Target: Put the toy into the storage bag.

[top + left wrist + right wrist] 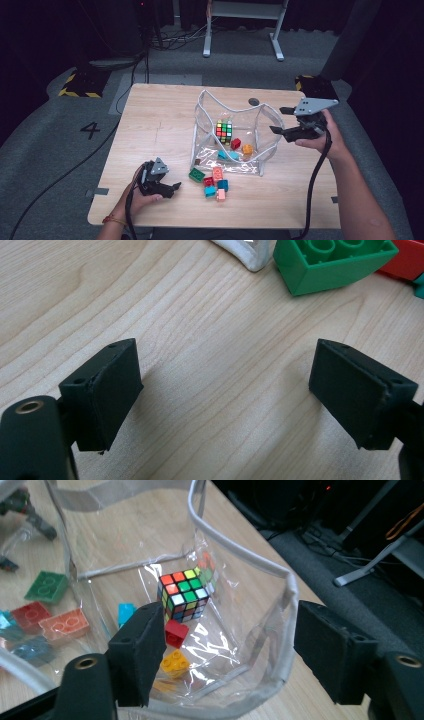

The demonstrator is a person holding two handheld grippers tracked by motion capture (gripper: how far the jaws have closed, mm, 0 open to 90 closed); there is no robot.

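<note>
My left gripper rests on the table, jaws wide apart, near the green brick. My right gripper hovers at the bag rim, jaws spread and empty, above the cube.

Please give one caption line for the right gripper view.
Open right gripper at the rim of a clear bag holding a puzzle cube.
</note>
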